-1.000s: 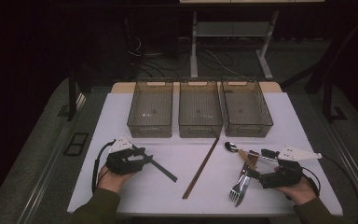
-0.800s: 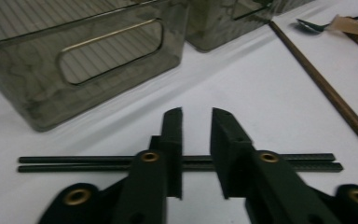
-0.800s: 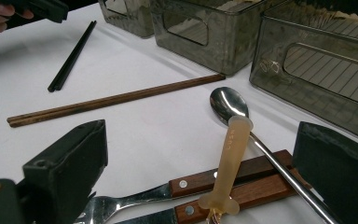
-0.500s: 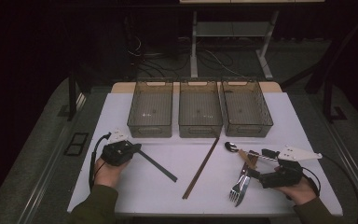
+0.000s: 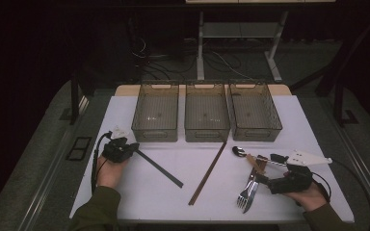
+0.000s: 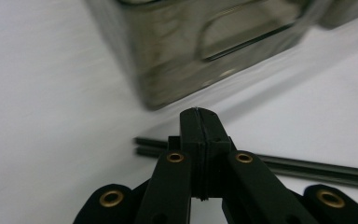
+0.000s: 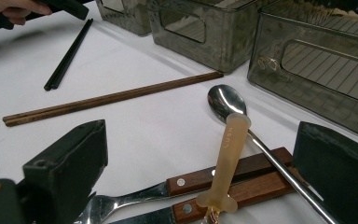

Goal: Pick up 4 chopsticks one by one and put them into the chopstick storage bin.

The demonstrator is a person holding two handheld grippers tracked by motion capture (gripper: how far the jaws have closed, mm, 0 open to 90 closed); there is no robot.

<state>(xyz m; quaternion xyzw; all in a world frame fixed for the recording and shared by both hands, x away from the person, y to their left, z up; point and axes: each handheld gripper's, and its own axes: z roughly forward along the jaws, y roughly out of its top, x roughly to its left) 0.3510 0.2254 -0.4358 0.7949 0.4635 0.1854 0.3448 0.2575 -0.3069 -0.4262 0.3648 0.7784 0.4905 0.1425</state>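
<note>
Presently, your left gripper sits at the near end of the black chopsticks, just in front of the left bin. Its jaws are pressed flat together with nothing visibly between them — the chopsticks lie on the white table just beyond the tips. They are a slim, matt black pair, side by side and angled across the table. Your right gripper rests wide apart over the cutlery — wood-handled fork, spoon — gripping nothing.
</note>
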